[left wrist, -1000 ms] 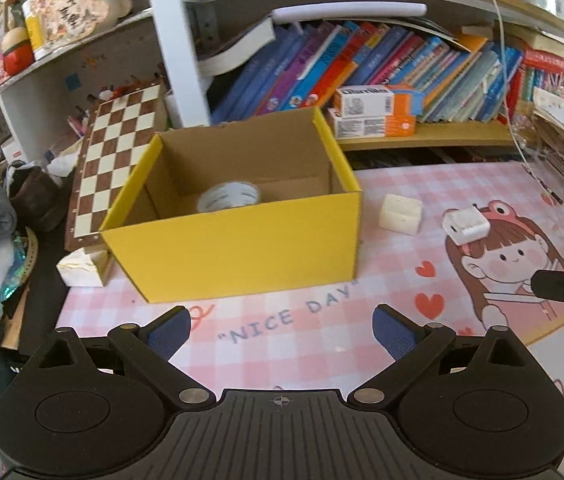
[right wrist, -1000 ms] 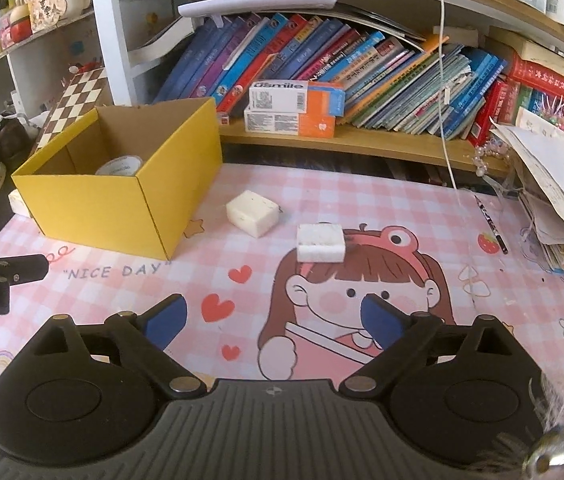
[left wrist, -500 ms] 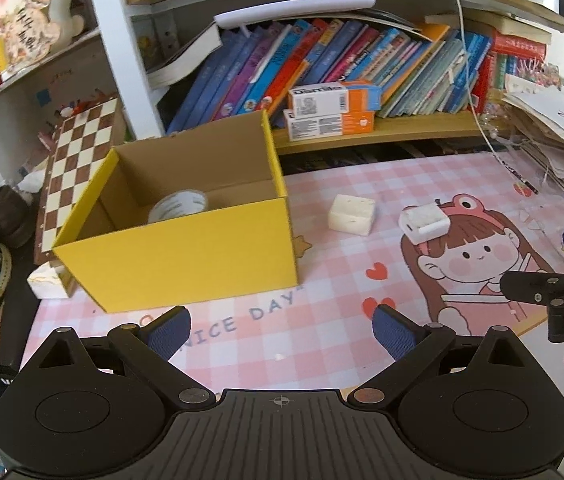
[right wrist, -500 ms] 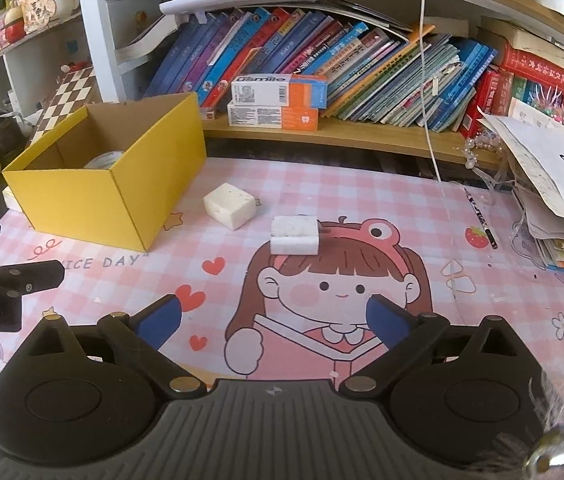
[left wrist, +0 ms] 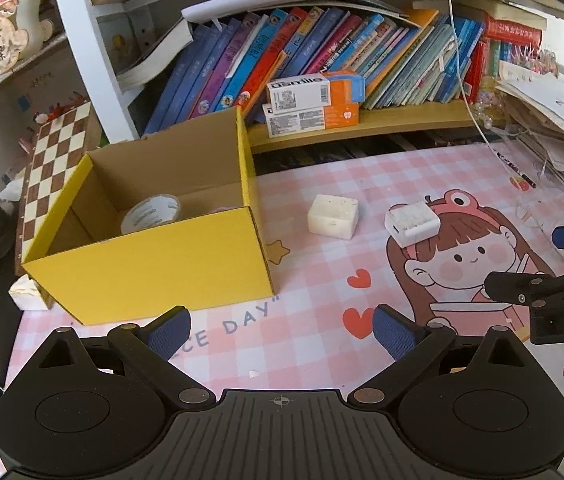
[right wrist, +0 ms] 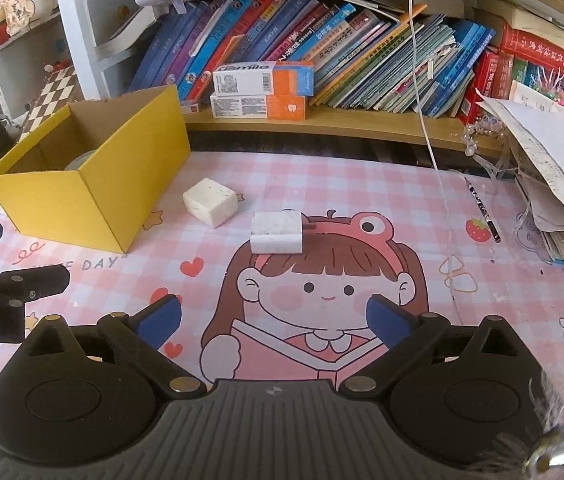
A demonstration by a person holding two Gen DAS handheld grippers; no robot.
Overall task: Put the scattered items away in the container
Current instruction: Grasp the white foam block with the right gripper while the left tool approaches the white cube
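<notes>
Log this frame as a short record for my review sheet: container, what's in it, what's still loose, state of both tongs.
container: yellow cardboard box, open top, on the pink checked mat
inside: roll of tape
loose on mat: white block nearer the box; white block on the cartoon girl's hair
left tongs: open, holding nothing
right tongs: open, holding nothing
task status: both blocks still outside the box

Matt yellow cardboard box (left wrist: 154, 268); smooth printed mat (left wrist: 322, 184); speckled white blocks (left wrist: 333, 216).
</notes>
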